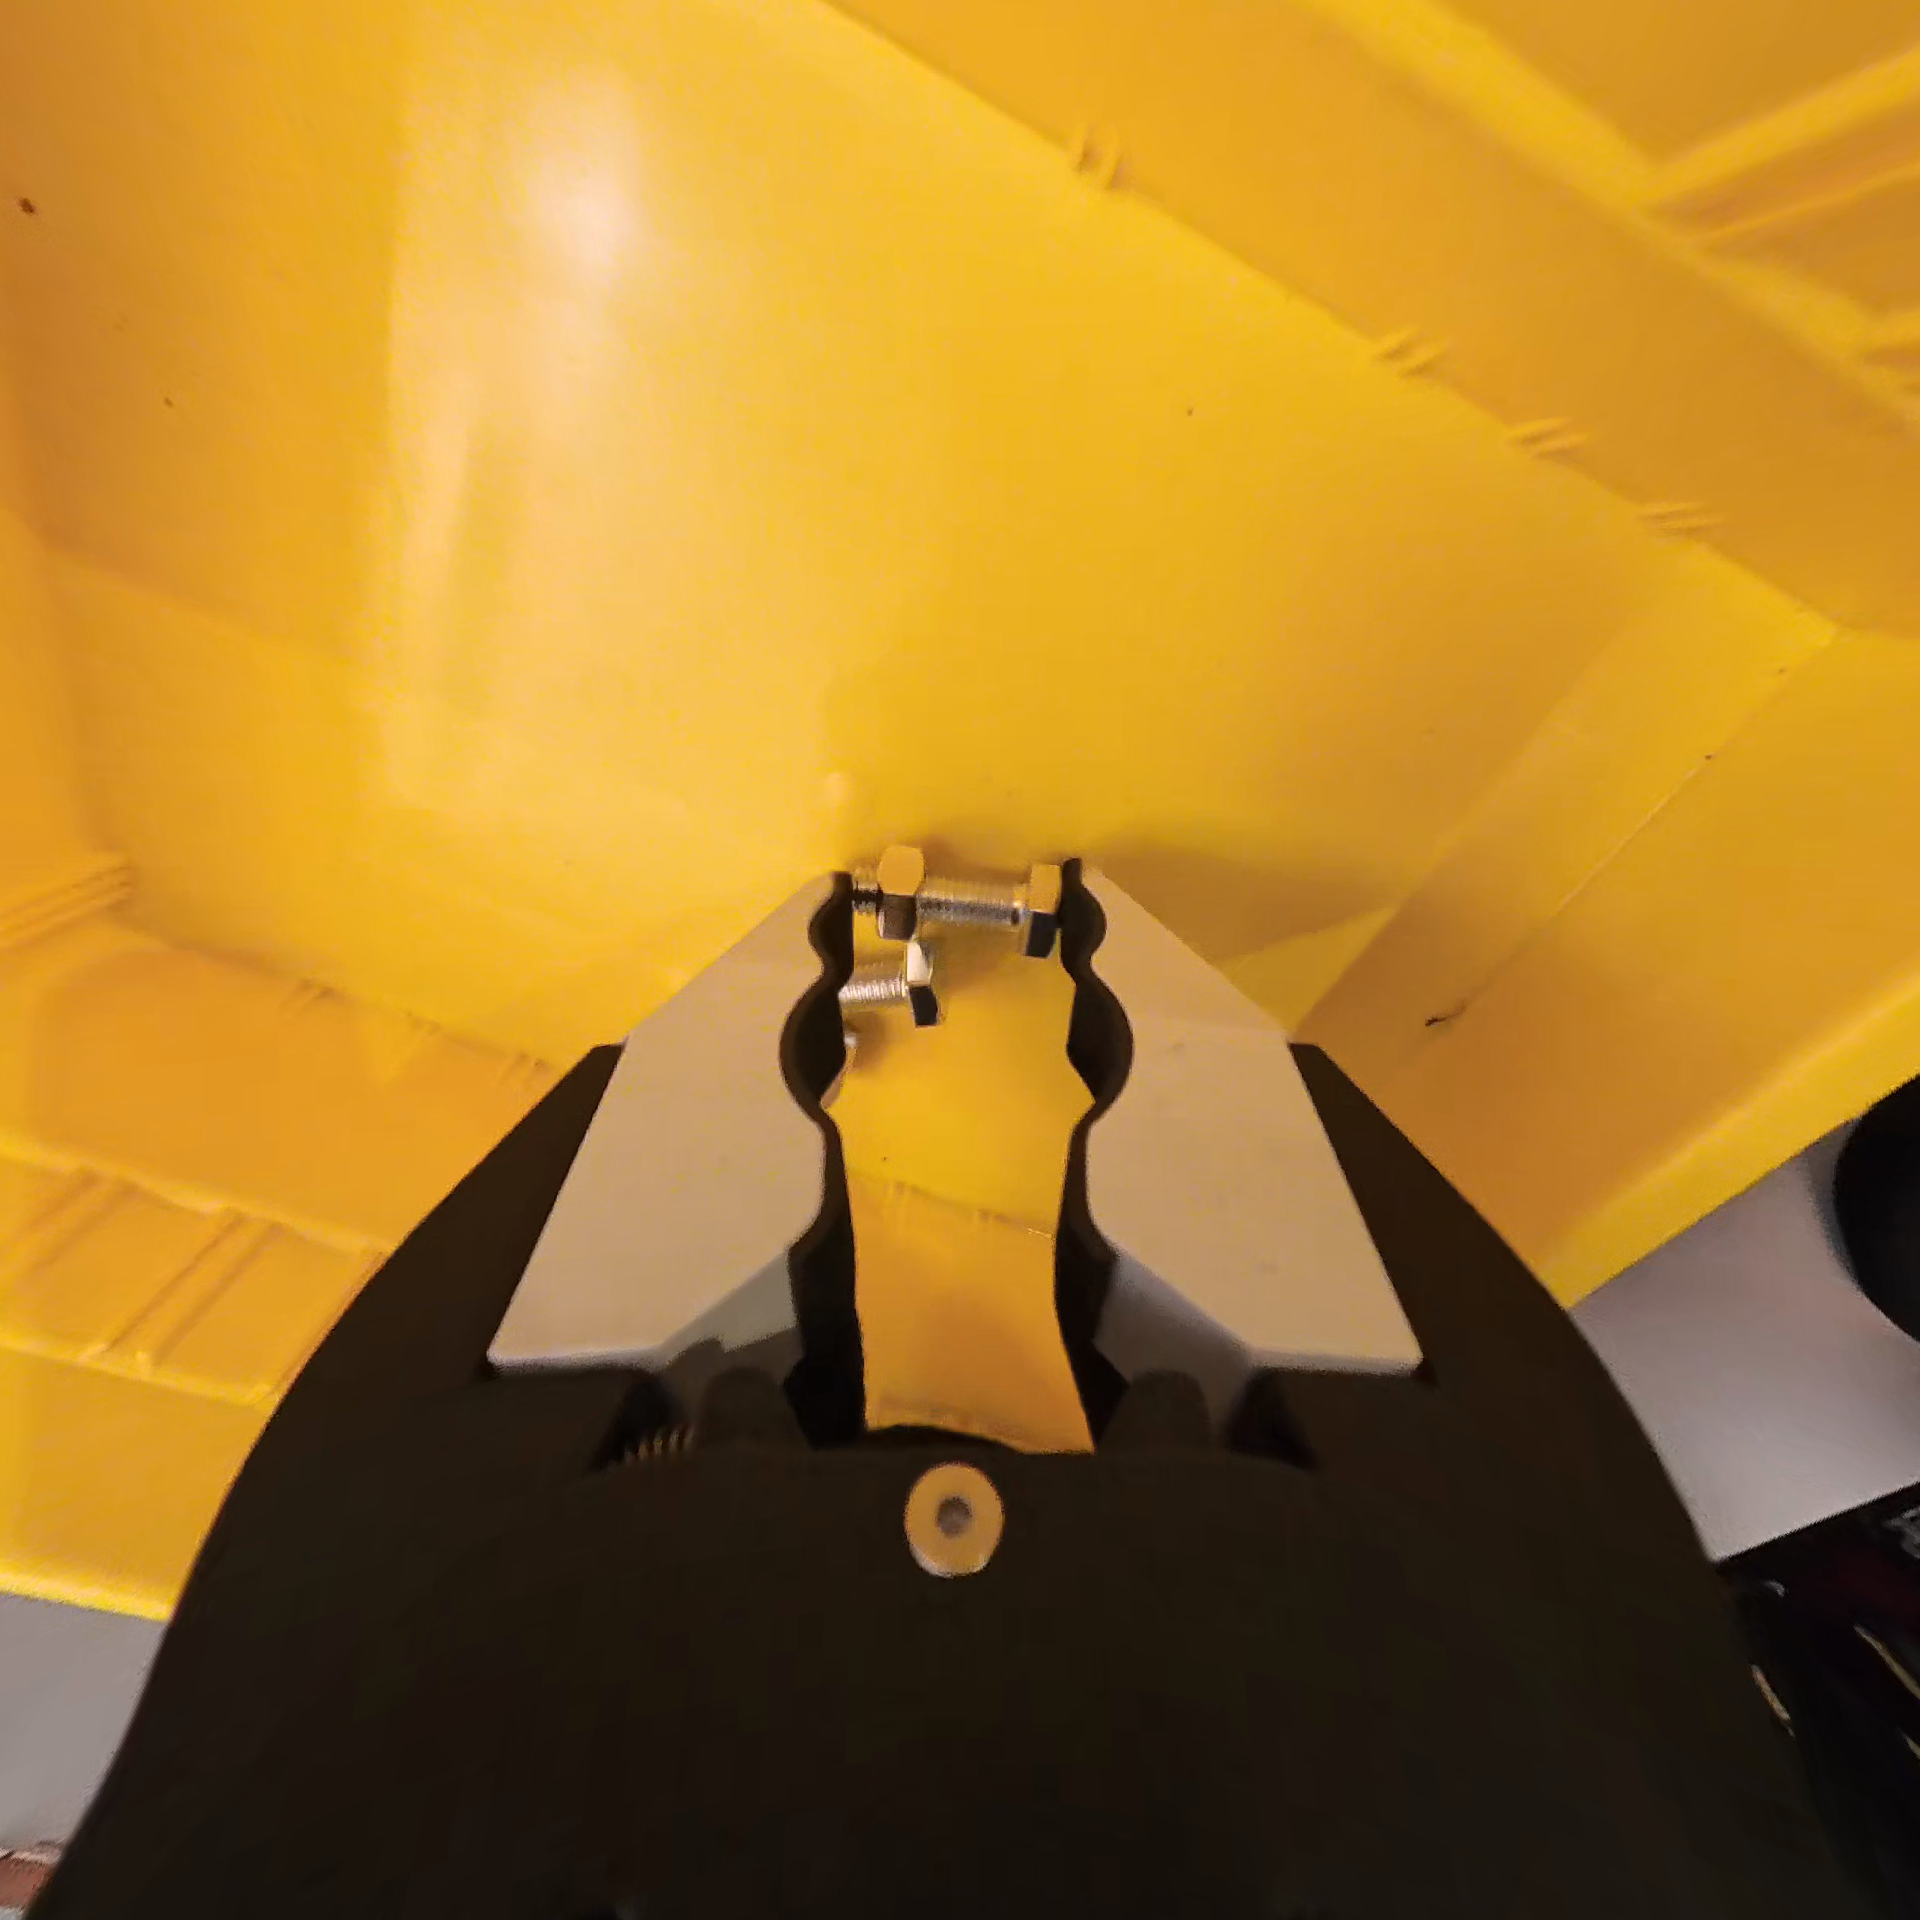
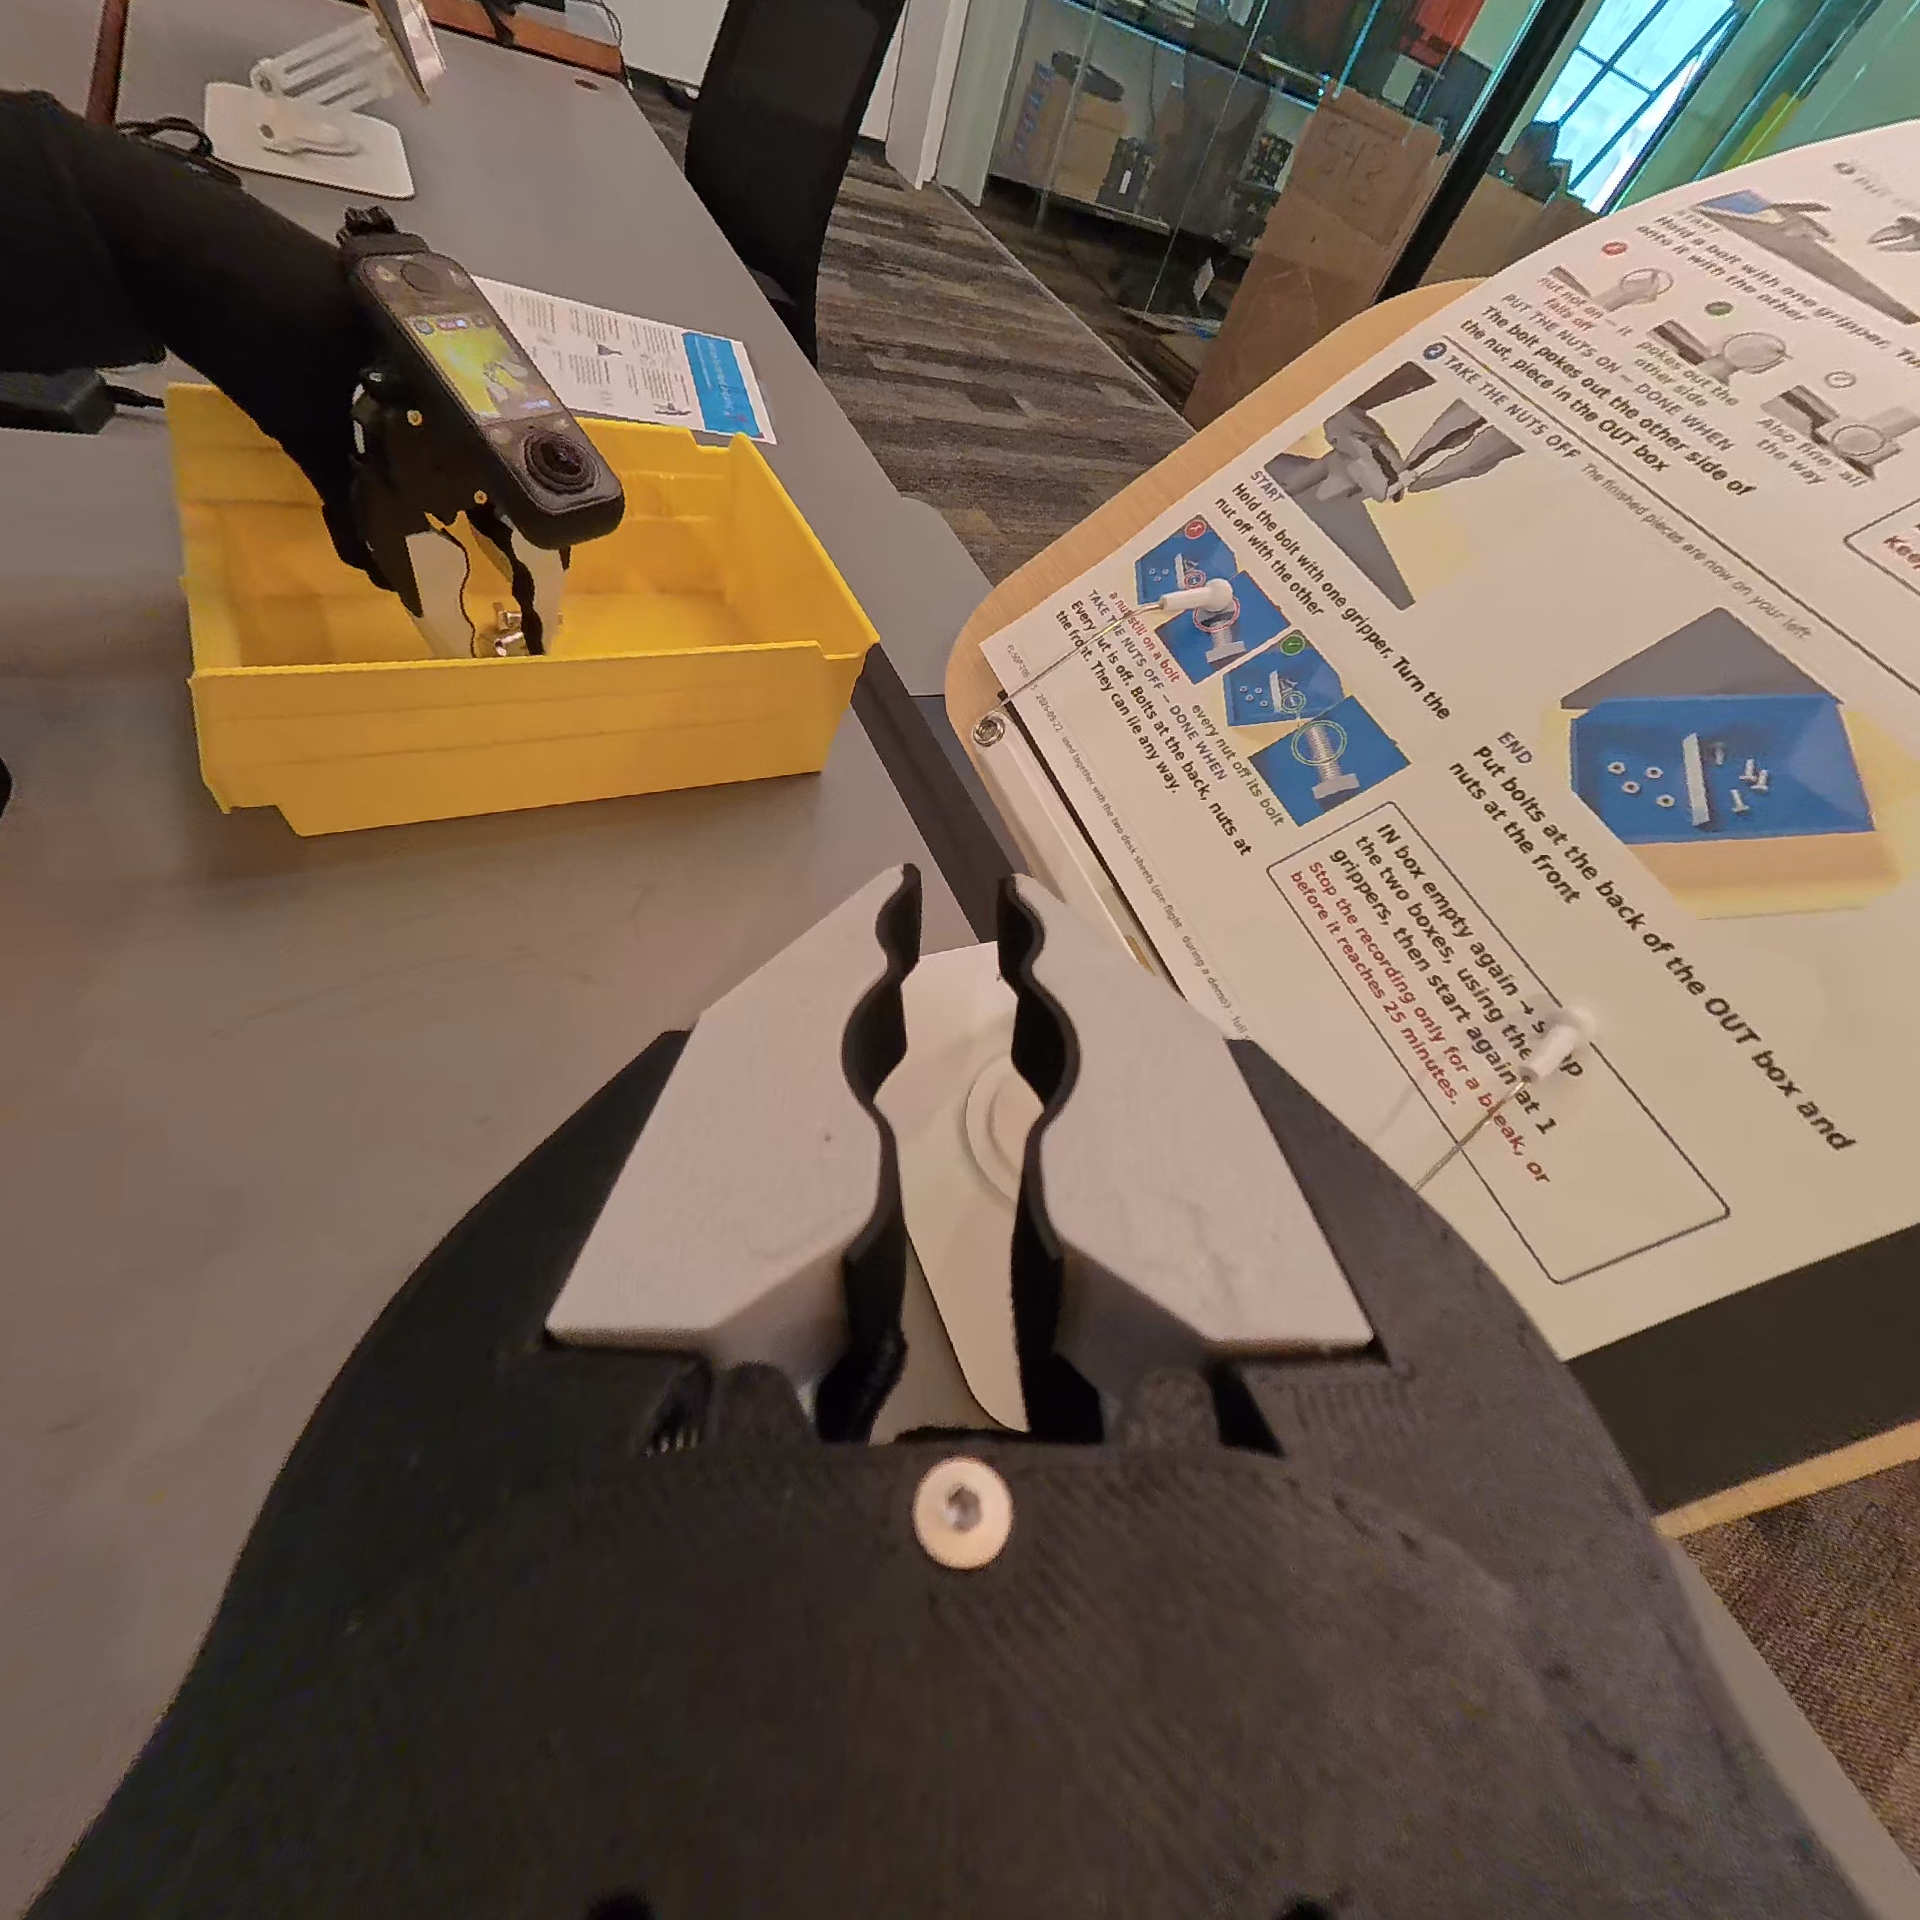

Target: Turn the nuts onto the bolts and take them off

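My left gripper (image 1: 956, 894) reaches down into a yellow bin (image 1: 520, 520). Its fingertips are closed end to end on a silver bolt (image 1: 971, 904) lying crosswise, with a nut (image 1: 896, 894) threaded on near the left end. A second bolt (image 1: 883, 992) lies on the bin floor just below it. The right wrist view shows this gripper (image 2: 499, 634), held by a black-gloved hand (image 2: 156, 270), inside the bin (image 2: 520, 727). My right gripper (image 2: 958, 894) hovers over the grey table (image 2: 312, 1039), fingers slightly apart and empty, well right of the bin.
A tilted board with a printed instruction sheet (image 2: 1507, 779) stands to the right. A white flat piece (image 2: 966, 1049) lies under my right gripper. A leaflet (image 2: 644, 364) lies behind the bin. A white stand (image 2: 312, 125) sits at the back left. Tip to tip, the grippers are about 45 centimeters apart.
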